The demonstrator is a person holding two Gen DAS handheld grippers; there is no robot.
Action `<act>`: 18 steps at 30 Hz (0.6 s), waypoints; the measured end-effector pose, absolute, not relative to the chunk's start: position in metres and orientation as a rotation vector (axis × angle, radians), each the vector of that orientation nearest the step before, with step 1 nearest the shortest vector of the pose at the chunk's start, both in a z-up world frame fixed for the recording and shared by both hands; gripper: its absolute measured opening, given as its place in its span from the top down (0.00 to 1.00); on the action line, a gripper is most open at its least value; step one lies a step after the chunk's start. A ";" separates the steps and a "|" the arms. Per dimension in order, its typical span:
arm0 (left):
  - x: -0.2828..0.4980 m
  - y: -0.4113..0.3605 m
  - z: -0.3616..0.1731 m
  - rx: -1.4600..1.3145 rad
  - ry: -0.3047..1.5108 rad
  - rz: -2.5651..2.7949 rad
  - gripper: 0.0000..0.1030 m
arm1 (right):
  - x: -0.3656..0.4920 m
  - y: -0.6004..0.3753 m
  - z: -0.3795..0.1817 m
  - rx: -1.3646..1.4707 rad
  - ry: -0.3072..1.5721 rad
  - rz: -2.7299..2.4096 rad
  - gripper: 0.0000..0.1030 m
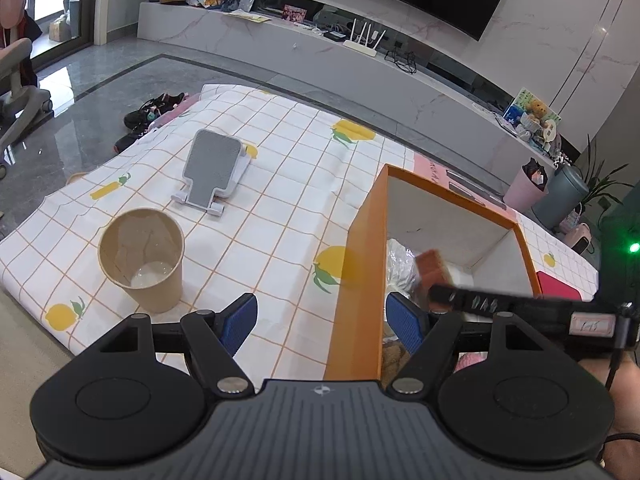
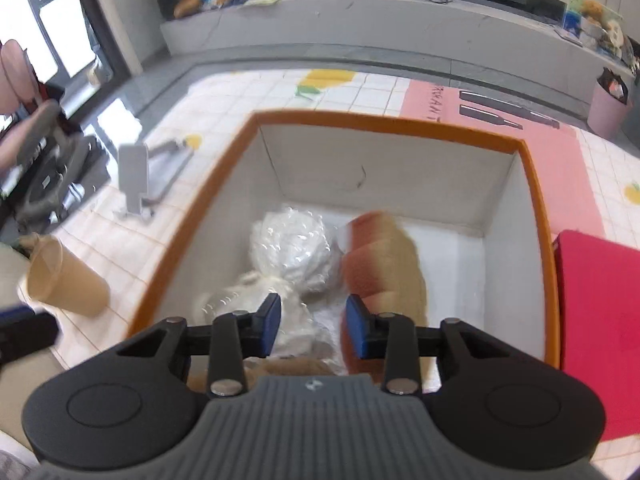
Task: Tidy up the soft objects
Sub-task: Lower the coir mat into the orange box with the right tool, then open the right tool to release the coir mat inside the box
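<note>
Hovering over the orange box (image 2: 536, 184), the right hand-held gripper (image 2: 313, 326) stood part-open and empty, sponge (image 2: 380, 256) just ahead-right.

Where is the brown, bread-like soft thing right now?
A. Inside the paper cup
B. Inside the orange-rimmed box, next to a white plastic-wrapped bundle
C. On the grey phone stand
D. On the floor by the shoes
B. In the right wrist view the brown bread-like soft thing sits inside the orange-rimmed box, beside the white plastic-wrapped bundle.
</note>
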State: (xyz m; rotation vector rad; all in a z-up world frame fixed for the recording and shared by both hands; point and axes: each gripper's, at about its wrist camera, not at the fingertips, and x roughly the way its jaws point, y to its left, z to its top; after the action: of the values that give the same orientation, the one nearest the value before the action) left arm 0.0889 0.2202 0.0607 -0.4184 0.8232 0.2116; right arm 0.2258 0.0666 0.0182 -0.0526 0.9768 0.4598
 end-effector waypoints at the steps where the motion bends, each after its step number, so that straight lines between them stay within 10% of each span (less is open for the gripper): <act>1: 0.089 0.221 0.060 -0.423 0.826 0.214 0.16 | 0.227 0.065 0.020 -0.056 0.959 0.428 0.67; 6: 0.090 0.224 0.060 -0.456 0.827 0.209 0.16 | 0.229 0.065 0.014 -0.157 0.971 0.352 0.66; 9: 0.091 0.223 0.058 -0.470 0.841 0.198 0.16 | 0.227 0.072 0.001 -0.180 1.013 0.414 0.85; 18: 0.091 0.217 0.056 -0.472 0.866 0.164 0.16 | 0.231 0.096 -0.018 -0.325 1.008 0.298 0.85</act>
State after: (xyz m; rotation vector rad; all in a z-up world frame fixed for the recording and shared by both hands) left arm 0.0914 0.2167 0.0556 -0.4721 0.8657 0.1643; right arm 0.2310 0.0961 -0.0177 -0.3246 1.0077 0.2977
